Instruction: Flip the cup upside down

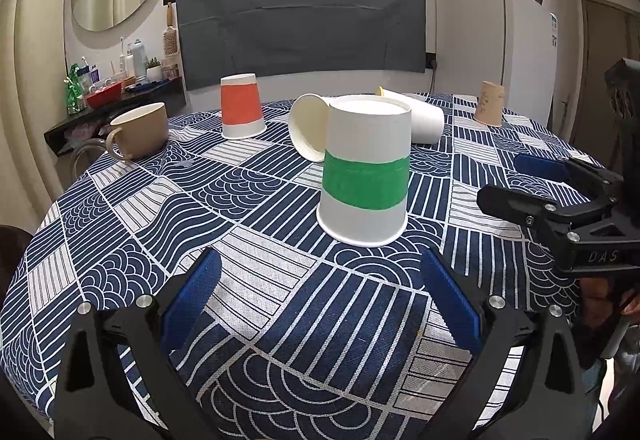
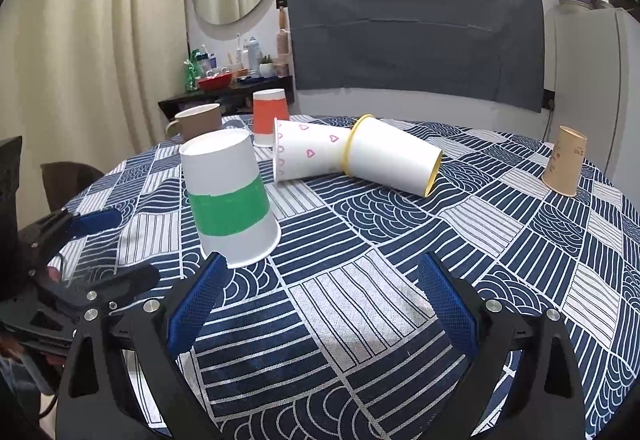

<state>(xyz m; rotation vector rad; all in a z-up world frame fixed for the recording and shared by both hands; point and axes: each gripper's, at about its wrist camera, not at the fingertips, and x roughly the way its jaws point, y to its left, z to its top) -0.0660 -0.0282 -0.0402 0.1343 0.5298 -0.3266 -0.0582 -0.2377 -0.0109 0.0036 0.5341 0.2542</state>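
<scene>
A white paper cup with a green band (image 1: 366,172) stands upside down on the patterned tablecloth (image 1: 256,216), just ahead of my open, empty left gripper (image 1: 326,294). It shows in the right wrist view (image 2: 230,200) at the left, close to my left finger's tip. My right gripper (image 2: 324,300) is open and empty; it shows in the left wrist view (image 1: 524,180) at the right. Two white cups lie on their sides behind: one with pink hearts (image 2: 308,152), one with yellow rims (image 2: 394,156).
An orange-banded cup (image 1: 241,106) and a tan paper cup (image 1: 489,103) stand upside down farther back. A beige mug (image 1: 140,130) stands upright at the left. A shelf with bottles (image 1: 116,80) and a white fridge (image 1: 496,52) lie beyond the table.
</scene>
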